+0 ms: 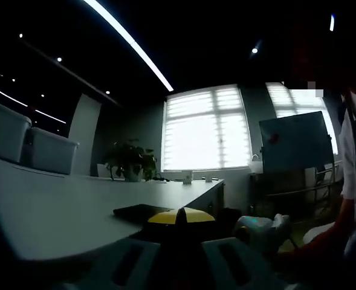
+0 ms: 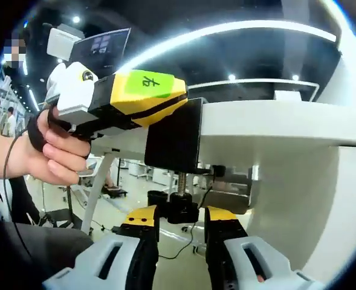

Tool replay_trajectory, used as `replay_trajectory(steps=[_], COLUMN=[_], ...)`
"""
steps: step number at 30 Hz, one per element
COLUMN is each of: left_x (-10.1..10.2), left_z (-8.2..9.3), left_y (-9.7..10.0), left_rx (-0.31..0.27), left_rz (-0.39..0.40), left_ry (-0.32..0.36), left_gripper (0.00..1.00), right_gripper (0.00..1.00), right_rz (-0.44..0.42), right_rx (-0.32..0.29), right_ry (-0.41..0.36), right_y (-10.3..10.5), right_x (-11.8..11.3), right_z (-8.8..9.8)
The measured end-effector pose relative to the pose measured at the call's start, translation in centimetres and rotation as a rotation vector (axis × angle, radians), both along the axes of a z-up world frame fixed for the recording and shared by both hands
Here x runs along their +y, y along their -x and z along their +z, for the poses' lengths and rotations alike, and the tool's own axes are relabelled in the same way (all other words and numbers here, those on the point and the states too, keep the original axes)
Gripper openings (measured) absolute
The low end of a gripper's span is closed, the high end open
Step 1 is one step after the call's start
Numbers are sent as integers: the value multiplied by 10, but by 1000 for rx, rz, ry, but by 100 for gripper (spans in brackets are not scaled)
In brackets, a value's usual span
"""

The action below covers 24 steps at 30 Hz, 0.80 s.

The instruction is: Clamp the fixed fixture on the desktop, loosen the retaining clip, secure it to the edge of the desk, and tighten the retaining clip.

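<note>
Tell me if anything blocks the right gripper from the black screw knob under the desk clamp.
Nothing visible does: the right gripper has its jaws on either side of the black screw knob beneath the black clamp fixture on the white desk edge.

White desk (image 1: 57,211) (seen from below in right gripper view (image 2: 274,124)) carries potted plant (image 1: 129,160) at far end, small cups (image 1: 188,177) near window; black fixture (image 2: 173,136) clamped on edge.

desk (image 2: 274,124): smooth white matt | clamp (image 2: 171,142): matt black | screw (image 2: 181,181): threaded metal
</note>
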State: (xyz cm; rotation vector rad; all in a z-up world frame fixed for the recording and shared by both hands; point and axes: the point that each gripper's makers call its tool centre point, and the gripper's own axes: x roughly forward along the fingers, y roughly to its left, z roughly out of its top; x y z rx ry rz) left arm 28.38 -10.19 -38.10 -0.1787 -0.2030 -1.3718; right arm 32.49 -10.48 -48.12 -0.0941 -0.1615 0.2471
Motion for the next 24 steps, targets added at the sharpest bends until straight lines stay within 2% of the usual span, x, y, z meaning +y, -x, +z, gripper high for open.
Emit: replay_trajectory(steps=[3,4,6,8,11,12,15,24], left_x=[1,1,1,2,2,2,2,3], left_z=[-1,-1,-1,-1,0,0,0,2], left_y=[0,0,0,0,0,0,0,-1], left_rx=[-6,-7,-7,-13,-16,-17,-23,-12], left_rz=[4,4,5,7,12,14,21,22], left_ry=[-7,-6,-1,4,9,7,-1,19], left_gripper=[1,1,1,1,1,1,1,1], right_gripper=[41,42,42,42,42,41,41,39], right_rz=[-73,-105,-154,-192,-302,-317,-316,-318], right_rx=[18,22,35,66,61,73,76,33], right_ry=[-121,-169,-216,-164,-46,-44,-167,-141], right_y=[13,18,23,22,16,15,7,-5], right_x=[-2,-3,-1,5,0,-1,-4,8], right_z=[-3,-3,-5,-10,-13,-15,-14,9])
